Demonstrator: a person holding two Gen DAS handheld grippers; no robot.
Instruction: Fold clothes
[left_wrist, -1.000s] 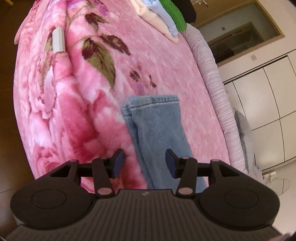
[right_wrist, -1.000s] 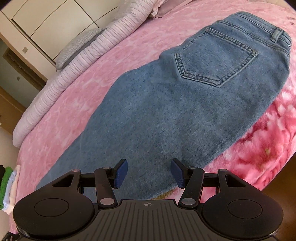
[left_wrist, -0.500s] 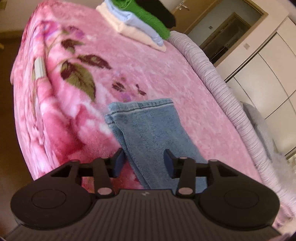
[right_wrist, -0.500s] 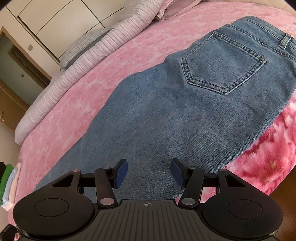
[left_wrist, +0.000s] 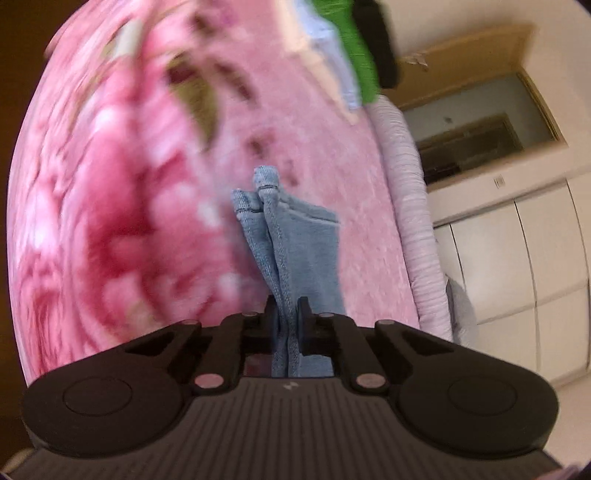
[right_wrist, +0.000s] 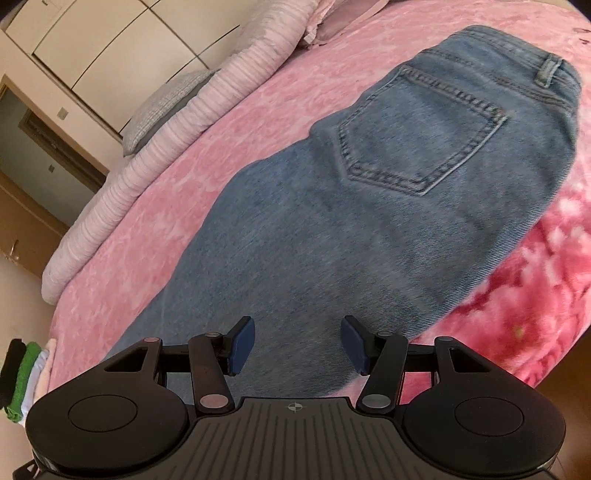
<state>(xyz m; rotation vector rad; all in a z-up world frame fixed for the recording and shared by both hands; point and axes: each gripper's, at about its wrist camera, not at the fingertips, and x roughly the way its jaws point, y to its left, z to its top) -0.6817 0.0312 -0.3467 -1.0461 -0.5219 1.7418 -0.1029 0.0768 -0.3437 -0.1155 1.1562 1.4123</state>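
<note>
A pair of blue jeans (right_wrist: 369, 206) lies flat on the pink floral blanket (right_wrist: 258, 110), back pocket up, waistband at the far right. In the left wrist view my left gripper (left_wrist: 287, 314) is shut on the leg end of the jeans (left_wrist: 295, 236), which bunches into folds between the jaws and rises off the blanket (left_wrist: 110, 221). My right gripper (right_wrist: 297, 345) is open and empty, hovering just over the thigh part of the jeans near the bed's front edge.
A stack of folded clothes (left_wrist: 351, 59) sits at the far corner of the bed; it also shows in the right wrist view (right_wrist: 26, 376). A rolled lilac quilt (right_wrist: 166, 155) and a grey pillow (right_wrist: 166, 99) line the far side. White wardrobe doors (left_wrist: 517, 258) stand beyond.
My left gripper has shut on the jeans' leg end, which was lying flat between open jaws, and the cloth now bunches up. My right gripper stays open and has shifted slightly over the jeans.
</note>
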